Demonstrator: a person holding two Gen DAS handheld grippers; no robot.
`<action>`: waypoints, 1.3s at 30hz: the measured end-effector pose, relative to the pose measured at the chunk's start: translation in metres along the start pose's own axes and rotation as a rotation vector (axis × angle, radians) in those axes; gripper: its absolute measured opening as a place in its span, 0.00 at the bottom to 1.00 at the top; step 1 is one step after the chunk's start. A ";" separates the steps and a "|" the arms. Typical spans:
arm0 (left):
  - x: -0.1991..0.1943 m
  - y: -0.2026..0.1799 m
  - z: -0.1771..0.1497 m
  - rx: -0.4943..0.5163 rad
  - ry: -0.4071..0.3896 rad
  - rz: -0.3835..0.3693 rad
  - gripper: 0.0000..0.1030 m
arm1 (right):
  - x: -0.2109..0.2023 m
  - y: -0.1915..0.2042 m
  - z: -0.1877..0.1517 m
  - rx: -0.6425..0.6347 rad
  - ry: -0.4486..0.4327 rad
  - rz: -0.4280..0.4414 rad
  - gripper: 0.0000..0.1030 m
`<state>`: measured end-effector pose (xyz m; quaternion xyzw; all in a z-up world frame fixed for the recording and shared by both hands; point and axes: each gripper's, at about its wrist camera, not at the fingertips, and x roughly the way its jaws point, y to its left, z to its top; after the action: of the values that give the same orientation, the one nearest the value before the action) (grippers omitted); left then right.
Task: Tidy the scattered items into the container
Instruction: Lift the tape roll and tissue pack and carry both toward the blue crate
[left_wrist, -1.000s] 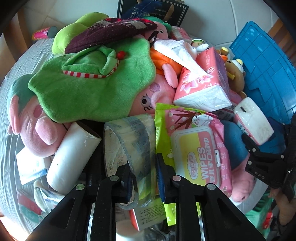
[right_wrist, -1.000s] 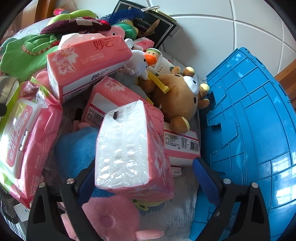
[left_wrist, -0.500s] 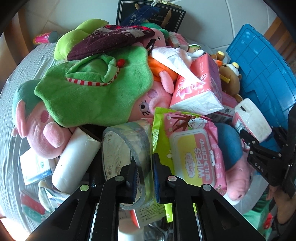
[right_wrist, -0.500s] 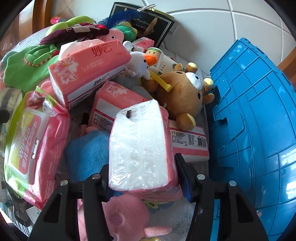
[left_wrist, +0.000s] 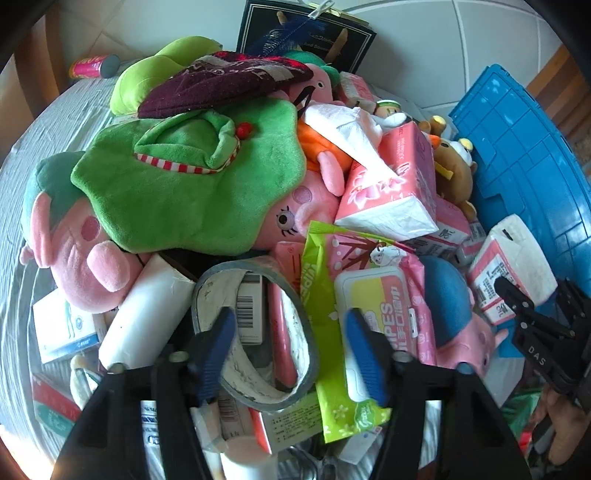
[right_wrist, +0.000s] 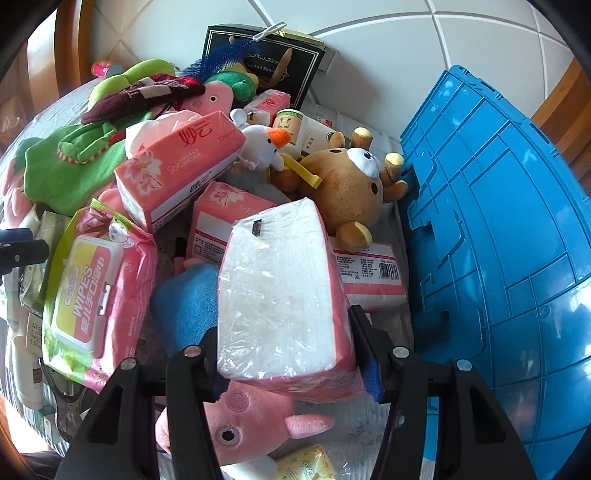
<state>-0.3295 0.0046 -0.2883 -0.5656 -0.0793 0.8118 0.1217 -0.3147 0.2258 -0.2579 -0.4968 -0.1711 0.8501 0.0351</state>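
While the right claw (right_wrist: 288, 354) is clamped narrow on a pink-wrapped tissue pack (right_wrist: 280, 291), both pads pressing its sides and its clear white end facing up, the step in hand looks like carrying one item out of the heap toward the blue container (right_wrist: 498, 258). That container stands at the right edge of the counter (left_wrist: 44, 122), just beside the pile, with its ribbed wall facing the claw; its opening is not in view, so the next move calls for raising the pack clear of the pink plush (right_wrist: 240, 413) under it and getting it over the rim. The left claw (left_wrist: 291, 354) is opening and stands wide; the tape roll (left_wrist: 255, 332) lies slack between its pads, unpressed, beside the wipes packet (left_wrist: 373, 302) near the counter's front edge.
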 end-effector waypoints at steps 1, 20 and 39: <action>0.001 0.002 0.000 -0.012 -0.007 0.006 0.86 | 0.000 0.000 -0.001 0.003 0.001 0.001 0.53; 0.034 -0.005 -0.006 -0.013 0.140 0.018 0.09 | 0.000 -0.011 -0.007 0.012 0.015 -0.002 0.53; -0.003 -0.007 0.004 0.003 0.083 -0.030 0.04 | -0.034 -0.010 -0.002 0.031 -0.037 -0.014 0.53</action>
<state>-0.3317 0.0102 -0.2824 -0.5973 -0.0817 0.7858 0.1380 -0.2969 0.2283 -0.2273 -0.4792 -0.1619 0.8614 0.0457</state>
